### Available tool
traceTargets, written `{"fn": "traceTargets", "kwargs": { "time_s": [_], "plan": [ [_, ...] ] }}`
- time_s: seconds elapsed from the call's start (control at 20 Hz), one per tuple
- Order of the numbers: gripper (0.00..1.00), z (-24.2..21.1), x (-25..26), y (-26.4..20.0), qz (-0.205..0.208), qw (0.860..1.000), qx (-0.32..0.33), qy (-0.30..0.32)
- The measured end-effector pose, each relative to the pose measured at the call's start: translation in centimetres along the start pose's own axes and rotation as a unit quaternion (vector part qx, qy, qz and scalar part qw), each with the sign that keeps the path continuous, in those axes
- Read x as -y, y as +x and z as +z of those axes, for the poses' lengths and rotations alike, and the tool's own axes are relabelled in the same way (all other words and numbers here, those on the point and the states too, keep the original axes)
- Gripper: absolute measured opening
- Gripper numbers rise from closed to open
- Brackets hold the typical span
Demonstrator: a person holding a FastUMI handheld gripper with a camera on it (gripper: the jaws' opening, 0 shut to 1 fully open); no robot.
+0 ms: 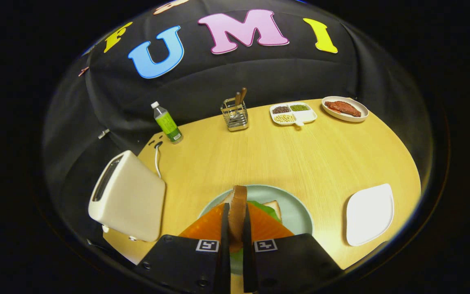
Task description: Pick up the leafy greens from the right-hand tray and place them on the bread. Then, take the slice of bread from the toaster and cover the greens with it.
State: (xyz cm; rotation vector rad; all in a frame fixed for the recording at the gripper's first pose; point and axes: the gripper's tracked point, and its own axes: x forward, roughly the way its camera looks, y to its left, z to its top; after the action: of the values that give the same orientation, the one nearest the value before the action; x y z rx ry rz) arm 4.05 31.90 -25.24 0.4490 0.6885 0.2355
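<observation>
My gripper [235, 222] is shut on a slice of bread [237, 204], held edge-on and upright between both fingers. Right below and ahead of the fingers lies a pale green plate [296, 204] carrying a bottom slice of bread [275, 206] with leafy greens [265, 209] on it; most of that stack is hidden behind the fingers. The white toaster [129, 196] stands to the left of the plate, its slot showing dark. To the right of the plate sits a white tray [369, 214], bare on top.
At the table's far side stand a green bottle [167, 122], a metal utensil holder [235, 114], a divided dish of beans [293, 113] and a plate with meat [345, 108]. A white cable [157, 159] runs behind the toaster.
</observation>
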Motion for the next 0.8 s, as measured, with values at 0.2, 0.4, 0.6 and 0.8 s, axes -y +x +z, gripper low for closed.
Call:
{"fn": "traceTargets", "kwargs": {
  "time_s": [0.2, 0.4, 0.6, 0.8],
  "plan": [
    [0.17, -1.8, 2.0, 1.5, -0.004, 0.999, -0.024, -0.030],
    [0.20, -2.2, 3.0, 2.2, -0.008, 0.999, -0.031, -0.037],
    [0.49, -2.5, 4.5, 2.5, -0.039, 0.997, -0.035, -0.052],
    [0.77, -2.0, 5.3, 2.2, -0.047, 0.997, -0.034, -0.058]
  ]
}}
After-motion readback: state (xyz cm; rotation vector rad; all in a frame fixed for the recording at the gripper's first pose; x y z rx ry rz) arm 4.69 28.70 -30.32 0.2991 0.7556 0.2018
